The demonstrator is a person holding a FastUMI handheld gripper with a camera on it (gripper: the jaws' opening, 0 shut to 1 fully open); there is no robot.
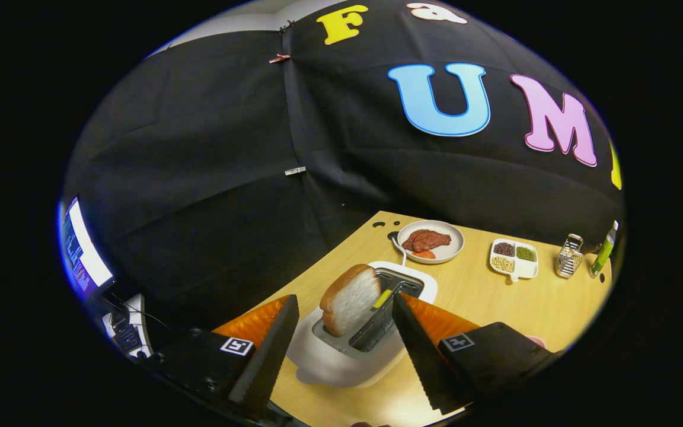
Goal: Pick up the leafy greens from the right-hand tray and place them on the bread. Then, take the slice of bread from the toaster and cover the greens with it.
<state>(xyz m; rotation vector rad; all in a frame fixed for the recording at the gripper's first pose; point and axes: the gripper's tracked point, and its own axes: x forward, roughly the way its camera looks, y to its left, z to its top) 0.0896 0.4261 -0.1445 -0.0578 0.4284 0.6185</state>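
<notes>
One bread slice (350,299) upright in toaster (341,356), likely light, soft, crushable; pinch flat faces gently; gripper (341,308) wide apart, empty.

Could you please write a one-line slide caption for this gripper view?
Open gripper poised around the bread slice standing in the white toaster, with a plate of meat beyond.

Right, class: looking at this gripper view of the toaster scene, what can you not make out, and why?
- Bread slice in the toaster: its lower part is hidden inside the slot.
- Gripper, open: the right finger covers the toaster's right side.
- Divided dish: contents too small to identify.
- Green bottle: partly cut off, blurred.
</notes>
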